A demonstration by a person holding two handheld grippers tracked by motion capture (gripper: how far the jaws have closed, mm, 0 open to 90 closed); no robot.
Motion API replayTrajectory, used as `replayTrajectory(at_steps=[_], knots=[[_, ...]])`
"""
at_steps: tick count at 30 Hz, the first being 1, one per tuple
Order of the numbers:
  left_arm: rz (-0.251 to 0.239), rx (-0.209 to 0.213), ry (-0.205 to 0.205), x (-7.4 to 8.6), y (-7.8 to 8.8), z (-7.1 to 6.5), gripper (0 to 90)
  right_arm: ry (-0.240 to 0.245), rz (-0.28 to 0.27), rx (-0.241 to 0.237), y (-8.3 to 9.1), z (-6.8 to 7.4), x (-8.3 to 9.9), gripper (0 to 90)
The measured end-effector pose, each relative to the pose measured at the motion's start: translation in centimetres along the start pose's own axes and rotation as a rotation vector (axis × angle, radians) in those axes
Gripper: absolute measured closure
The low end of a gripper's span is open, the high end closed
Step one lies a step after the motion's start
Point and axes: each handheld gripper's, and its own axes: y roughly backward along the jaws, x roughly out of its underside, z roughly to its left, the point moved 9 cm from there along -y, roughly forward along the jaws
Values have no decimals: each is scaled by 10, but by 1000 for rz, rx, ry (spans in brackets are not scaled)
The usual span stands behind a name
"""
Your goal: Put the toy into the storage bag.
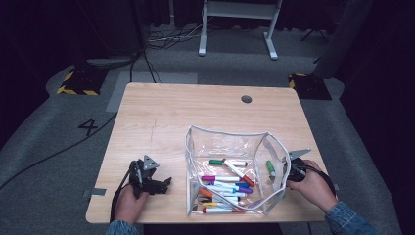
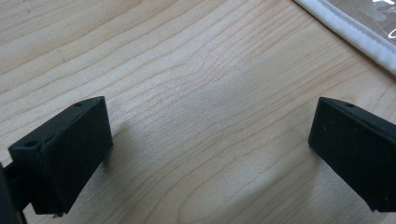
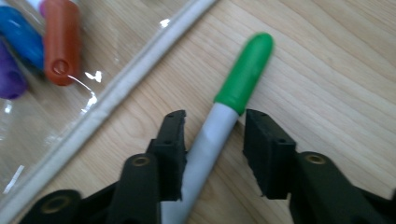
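Observation:
A green-capped marker [image 3: 245, 74] with a pale barrel lies on the wooden table [image 1: 161, 112], just outside the white trim [image 3: 116, 98] of a clear plastic pouch [image 1: 230, 142]. My right gripper [image 3: 212, 126] straddles its barrel, with a gap left at the right jaw, so it is open. In the high view this marker [image 1: 270, 168] lies by the pouch's right wall, beside the right gripper [image 1: 288, 172]. Several coloured markers [image 1: 225, 186] lie inside the pouch. Left of the pouch, my left gripper [image 1: 166, 183] rests on the table, open [image 2: 210, 140] over bare wood.
Through the pouch wall I see orange [image 3: 60, 42], blue [image 3: 21, 39] and purple [image 3: 9, 77] marker caps. The pouch's trim [image 2: 350, 32] crosses the top right of the left gripper view. A cable hole [image 1: 246, 99] sits near the table's far edge.

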Motion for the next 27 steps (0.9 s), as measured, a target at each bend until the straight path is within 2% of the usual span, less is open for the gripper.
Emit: replayTrajectory(at_steps=[1, 3, 7, 10, 15, 20, 27], knots=[[0, 0, 0, 0, 0, 0, 0, 10, -1, 14, 1, -3, 1, 647], [0, 0, -1, 0, 0, 0, 0, -9, 12, 19, 3, -6, 3, 755], [0, 0, 0, 0, 0, 0, 0, -36, 30, 9, 6, -12, 6, 769], [0, 0, 1, 0, 0, 0, 0, -51, 3, -11, 15, -12, 4, 769], [0, 0, 0, 0, 0, 0, 0, -76, -68, -52, 49, -10, -7, 769], [-1, 0, 4, 0, 0, 0, 0, -57, -97, -70, 86, -3, -17, 770], [-1, -1, 4, 0, 0, 0, 0, -23, -142, -84, 133, 13, -37, 770]])
